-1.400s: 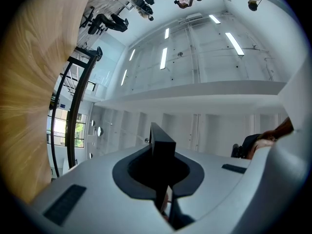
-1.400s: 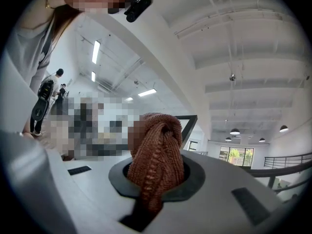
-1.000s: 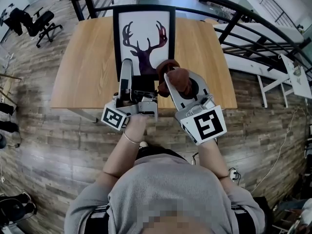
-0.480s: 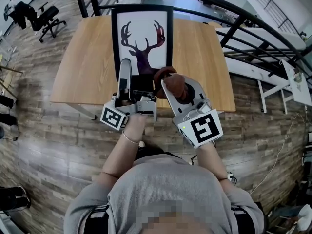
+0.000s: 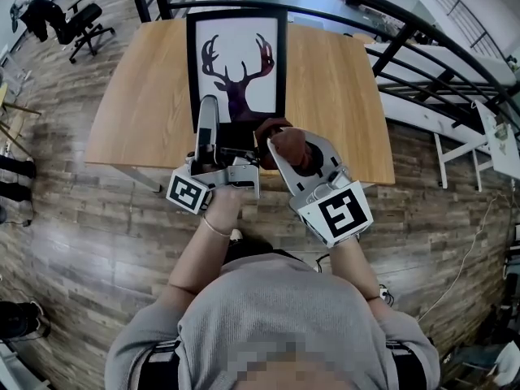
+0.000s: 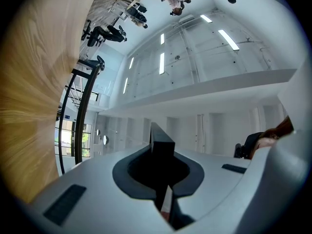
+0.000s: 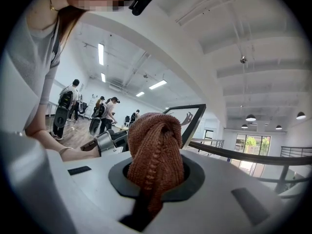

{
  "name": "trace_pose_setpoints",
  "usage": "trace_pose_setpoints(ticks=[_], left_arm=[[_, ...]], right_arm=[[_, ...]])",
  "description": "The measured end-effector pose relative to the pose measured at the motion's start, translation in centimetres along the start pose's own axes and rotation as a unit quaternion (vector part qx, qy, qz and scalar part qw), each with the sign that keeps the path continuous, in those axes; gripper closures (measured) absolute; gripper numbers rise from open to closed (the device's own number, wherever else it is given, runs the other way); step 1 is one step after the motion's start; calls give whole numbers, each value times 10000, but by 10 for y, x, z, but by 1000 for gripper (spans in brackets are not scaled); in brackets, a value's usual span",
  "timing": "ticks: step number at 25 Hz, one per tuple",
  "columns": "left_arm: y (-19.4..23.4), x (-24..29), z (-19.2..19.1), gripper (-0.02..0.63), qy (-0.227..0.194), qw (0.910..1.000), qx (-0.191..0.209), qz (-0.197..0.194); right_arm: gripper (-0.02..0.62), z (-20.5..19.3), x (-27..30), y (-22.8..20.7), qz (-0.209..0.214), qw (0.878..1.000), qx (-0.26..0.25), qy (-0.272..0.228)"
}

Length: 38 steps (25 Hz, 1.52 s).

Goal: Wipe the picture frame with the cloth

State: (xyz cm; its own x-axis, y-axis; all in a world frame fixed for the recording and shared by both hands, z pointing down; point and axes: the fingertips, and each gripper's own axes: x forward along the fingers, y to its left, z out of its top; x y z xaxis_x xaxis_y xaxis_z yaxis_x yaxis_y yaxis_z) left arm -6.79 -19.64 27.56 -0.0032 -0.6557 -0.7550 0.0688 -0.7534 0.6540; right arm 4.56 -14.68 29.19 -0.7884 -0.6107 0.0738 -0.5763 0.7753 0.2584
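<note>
A black picture frame (image 5: 192, 63) with a deer print stands up off the wooden table (image 5: 142, 96). My left gripper (image 5: 213, 127), rolled on its side, is shut on the frame's lower left edge. In the left gripper view that thin black edge (image 6: 162, 141) runs between the jaws of the left gripper (image 6: 161, 156). My right gripper (image 5: 282, 142) is shut on a bunched brown knitted cloth (image 5: 289, 140) at the frame's lower right corner. The cloth (image 7: 155, 140) fills the right gripper's (image 7: 155, 172) jaws, with the frame (image 7: 201, 112) just behind it.
A dark curved railing (image 5: 406, 24) runs behind and to the right of the table. A black office chair (image 5: 81, 24) stands at far left, and a white desk (image 5: 496, 136) at right. Several people (image 7: 105, 113) stand in the distance.
The right gripper with the cloth has slid slightly down and toward me by the frame's lower right corner. The left gripper keeps its hold on the frame.
</note>
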Motion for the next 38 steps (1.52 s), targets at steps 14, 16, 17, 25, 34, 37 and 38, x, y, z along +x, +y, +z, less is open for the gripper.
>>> trace_pose_setpoints(ticks=[14, 16, 17, 25, 34, 37, 38], left_arm=[[47, -60, 10, 589, -185, 9965, 72, 814], [58, -74, 11, 589, -174, 9948, 109, 1001], [63, -83, 13, 589, -178, 9936, 126, 1105], [117, -169, 17, 589, -181, 9766, 223, 2132], [168, -250, 11, 589, -164, 9519, 165, 3056], [183, -262, 8, 589, -199, 9452, 110, 3257], [188, -265, 7, 589, -166, 9434, 107, 3312]], right_arm=[[549, -21, -23, -19, -189, 9963, 835, -39], [549, -26, -23, -20, -202, 9954, 938, -58], [549, -30, -22, -19, -186, 9950, 977, -39], [549, -64, -19, -14, -153, 9884, 1508, 63], [549, -94, -17, -22, -300, 9802, 1933, 322], [549, -102, -16, -28, -290, 9788, 1990, 376], [549, -105, -15, -30, -287, 9786, 1998, 401]])
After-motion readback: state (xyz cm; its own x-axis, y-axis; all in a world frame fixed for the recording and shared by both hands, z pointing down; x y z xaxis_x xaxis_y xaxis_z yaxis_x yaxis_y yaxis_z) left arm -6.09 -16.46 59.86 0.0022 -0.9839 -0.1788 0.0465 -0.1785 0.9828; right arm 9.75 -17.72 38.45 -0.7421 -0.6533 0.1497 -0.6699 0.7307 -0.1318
